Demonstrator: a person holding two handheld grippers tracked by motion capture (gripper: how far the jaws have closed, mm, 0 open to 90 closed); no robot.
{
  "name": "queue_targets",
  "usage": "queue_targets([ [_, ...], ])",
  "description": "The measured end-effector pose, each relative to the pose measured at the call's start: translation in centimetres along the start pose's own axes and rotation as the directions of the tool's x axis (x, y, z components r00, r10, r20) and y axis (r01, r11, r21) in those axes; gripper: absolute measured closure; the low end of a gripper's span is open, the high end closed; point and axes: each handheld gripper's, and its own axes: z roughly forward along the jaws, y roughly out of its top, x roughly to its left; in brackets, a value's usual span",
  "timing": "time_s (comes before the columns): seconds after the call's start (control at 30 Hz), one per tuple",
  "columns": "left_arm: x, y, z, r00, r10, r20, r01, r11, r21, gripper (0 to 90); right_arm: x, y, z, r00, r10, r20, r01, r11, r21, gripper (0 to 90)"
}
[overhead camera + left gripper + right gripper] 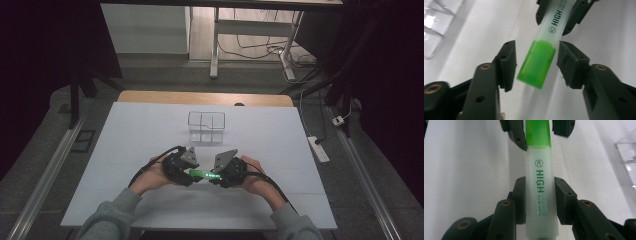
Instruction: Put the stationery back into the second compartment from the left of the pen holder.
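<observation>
Highlighter (201,174): held level just above the white table (125,150), bridging the two grippers near the table's front edge.
Right gripper (540,197): clenched on the frosted barrel; both pads press its sides, "HIGH" lettering between them.
Left gripper (536,63): released; jaws stand either side of the green cap (537,63), a gap showing on each side in its own view.
High view: both hands (155,176) facing each other; the green body glows between the grippers, jaw gaps too small to read.
Left gripper view: far end of the barrel gripped by the other gripper's jaws.
Clear box (206,127): divided compartments, mid-table, well apart beyond the grippers.
</observation>
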Motion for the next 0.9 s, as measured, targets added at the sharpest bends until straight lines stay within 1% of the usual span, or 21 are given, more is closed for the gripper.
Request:
queue_targets([
  [0.1,0.5,-0.5,-0.4,0.9985,-0.051,-0.022,0.05,0.998,-0.038,41.1,-0.2,-0.1,-0.3,0.9991,0.031,0.029,-0.03,0.9993,-0.024,65.0],
  [0.17,0.7,-0.8,-0.6,0.996,-0.085,-0.028,0.083,0.9945,-0.064,38.7,-0.4,-0.2,-0.5,0.998,0.042,0.048,-0.04,0.9985,-0.037,65.0],
  [0.23,1.0,-1.1,-0.8,0.9926,-0.117,-0.033,0.114,0.9903,-0.079,36.9,-0.4,-0.2,-0.7,0.9954,0.066,0.069,-0.061,0.9958,-0.068,65.0],
  [0.3,1.2,-1.5,-1.0,0.9885,-0.146,-0.039,0.141,0.9854,-0.095,35.3,-0.5,-0.3,-0.8,0.9922,0.087,0.089,-0.079,0.9925,-0.094,65.0],
  [0.37,1.4,-1.8,-1.1,0.9831,-0.179,-0.037,0.174,0.9783,-0.112,33.9,-0.6,-0.3,-1.0,0.9886,0.105,0.108,-0.093,0.9894,-0.111,65.0],
  [0.43,1.6,-2.1,-1.2,0.9782,-0.205,-0.033,0.2,0.9718,-0.126,32.7,-0.7,-0.4,-1.2,0.985,0.121,0.123,-0.106,0.9864,-0.126,65.0],
  [0.5,1.7,-2.3,-1.3,0.9748,-0.22,-0.036,0.214,0.9673,-0.137,31.8,-0.8,-0.5,-1.3,0.9817,0.133,0.136,-0.114,0.9831,-0.143,65.0],
  [0.53,1.7,-2.4,-1.4,0.9722,-0.232,-0.035,0.225,0.964,-0.143,31.6,-0.8,-0.5,-1.3,0.9799,0.141,0.141,-0.119,0.9809,-0.154,65.0],
  [0.67,2.1,-2.7,-1.7,0.9584,-0.285,-0.017,0.277,0.942,-0.19,31.4,-0.9,-0.6,-1.5,0.9736,0.168,0.155,-0.14,0.974,-0.179,65.0],
  [0.73,2.2,-2.8,-1.9,0.9539,-0.3,-0.011,0.292,0.9346,-0.204,31.3,-1.0,-0.6,-1.6,0.9718,0.173,0.16,-0.141,0.9706,-0.195,65.0],
  [0.87,2.3,-2.9,-2.0,0.9429,-0.333,0.011,0.326,0.9142,-0.241,31.1,-1.0,-0.7,-1.6,0.9696,0.179,0.167,-0.143,0.9674,-0.209,65.0],
  [0.9,2.4,-2.9,-2.0,0.9416,-0.337,0.013,0.329,0.9116,-0.246,31.0,-1.0,-0.7,-1.5,0.969,0.182,0.167,-0.145,0.9666,-0.211,65.0],
])
